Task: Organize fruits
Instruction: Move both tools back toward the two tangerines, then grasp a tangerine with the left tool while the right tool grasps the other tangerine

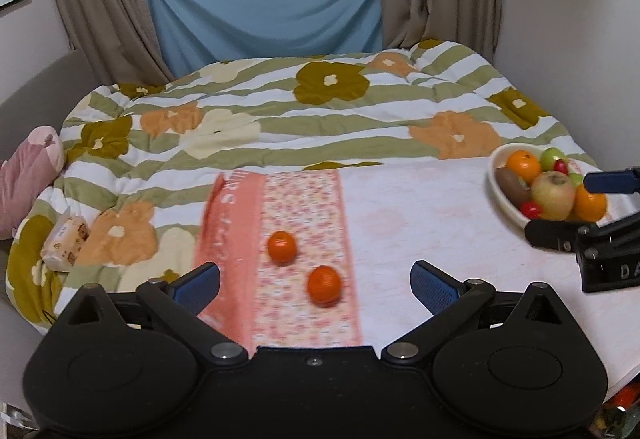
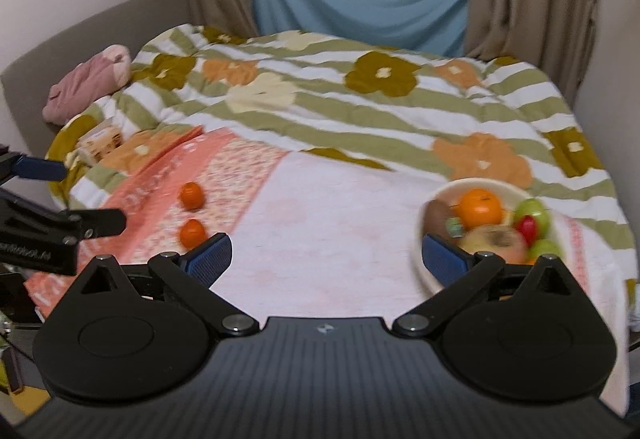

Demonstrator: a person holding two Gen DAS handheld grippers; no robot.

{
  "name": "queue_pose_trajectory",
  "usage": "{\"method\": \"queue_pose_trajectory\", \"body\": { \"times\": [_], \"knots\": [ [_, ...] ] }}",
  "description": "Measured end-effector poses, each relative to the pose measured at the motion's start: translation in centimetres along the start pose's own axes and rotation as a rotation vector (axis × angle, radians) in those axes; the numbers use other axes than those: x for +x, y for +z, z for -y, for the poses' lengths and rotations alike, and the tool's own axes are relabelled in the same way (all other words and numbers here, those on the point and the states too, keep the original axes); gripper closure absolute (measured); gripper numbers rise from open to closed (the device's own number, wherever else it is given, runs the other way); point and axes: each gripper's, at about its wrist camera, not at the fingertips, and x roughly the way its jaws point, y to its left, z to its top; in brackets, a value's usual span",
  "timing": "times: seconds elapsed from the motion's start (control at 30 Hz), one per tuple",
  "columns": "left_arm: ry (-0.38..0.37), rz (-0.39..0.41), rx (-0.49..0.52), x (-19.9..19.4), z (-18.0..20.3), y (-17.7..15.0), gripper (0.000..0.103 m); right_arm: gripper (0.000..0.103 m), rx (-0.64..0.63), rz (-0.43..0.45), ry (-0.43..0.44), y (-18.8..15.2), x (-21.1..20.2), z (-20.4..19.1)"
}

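Observation:
Two oranges lie on a pink towel: the far orange (image 1: 282, 247) (image 2: 191, 195) and the near orange (image 1: 324, 284) (image 2: 192, 232). A white bowl (image 1: 505, 195) (image 2: 427, 271) at the right holds oranges, apples, a kiwi and small red fruits. My left gripper (image 1: 316, 285) is open and empty, with the near orange between its fingers' line. My right gripper (image 2: 326, 255) is open and empty above the towel, its right finger (image 2: 442, 259) in front of the bowl. The right gripper also shows at the right edge of the left wrist view (image 1: 580, 207).
The towel (image 1: 420, 223) lies on a floral striped quilt (image 1: 320, 107) on a bed. A tissue pack (image 1: 66, 241) and a pink pillow (image 1: 28, 175) lie at the left. Curtains and a blue cloth (image 1: 264, 7) hang behind.

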Motion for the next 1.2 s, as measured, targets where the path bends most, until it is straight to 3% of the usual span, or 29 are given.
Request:
{"method": "queue_pose_trajectory", "body": {
  "times": [0.33,0.63,0.83,1.0,1.13,1.2],
  "knots": [
    [-0.047,-0.01,0.058,4.4,-5.6,1.0,0.0,0.0,-0.009,-0.057,0.055,-0.1,5.2,-7.4],
    [-0.133,-0.057,0.172,11.1,-6.5,2.2,0.006,0.0,-0.013,-0.099,0.064,-0.4,11.1,-11.9],
    [-0.177,-0.114,0.234,15.1,-6.0,2.4,0.016,0.009,-0.021,-0.141,0.07,-0.9,14.7,-13.3],
    [-0.206,-0.168,0.263,17.6,-5.5,2.2,0.033,0.02,0.008,-0.19,0.076,-1.2,16.7,-13.6],
    [-0.218,-0.195,0.264,19.0,-5.3,2.0,0.036,0.025,0.016,-0.201,0.078,-1.3,17.6,-13.6],
    [-0.225,-0.208,0.256,19.5,-5.2,1.8,0.047,0.027,0.014,-0.207,0.078,-1.3,18.0,-13.6]
  ]
}}
